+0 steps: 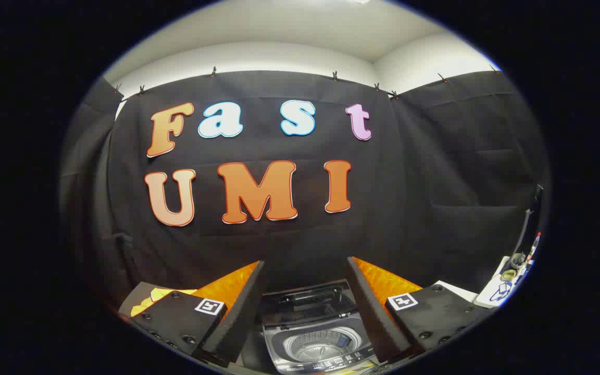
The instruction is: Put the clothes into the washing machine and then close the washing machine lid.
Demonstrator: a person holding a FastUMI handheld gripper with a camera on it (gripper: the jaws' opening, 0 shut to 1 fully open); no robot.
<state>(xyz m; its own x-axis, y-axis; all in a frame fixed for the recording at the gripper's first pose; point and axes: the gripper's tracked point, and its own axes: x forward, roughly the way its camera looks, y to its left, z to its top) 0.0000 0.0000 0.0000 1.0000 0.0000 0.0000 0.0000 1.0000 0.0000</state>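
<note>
Above the washing machine (314, 333), lid up, gripper (305, 307) level, fingers apart, empty.

walls: black cloth (435, 172), clipped | above: white wall (289, 54)

Gripper (305, 312) fingers stand wide apart, nothing between them, leaving a clear lane at 12 o'clock straight down to the small grey top-loading washing machine (313, 336). Its mouth is open, the ribbed drum (314, 346) exposed and free. The raised dark lid (308, 302) stands behind the opening, blocking the far side. At 3 o'clock, white table clutter (508, 281) sits well apart.
</note>
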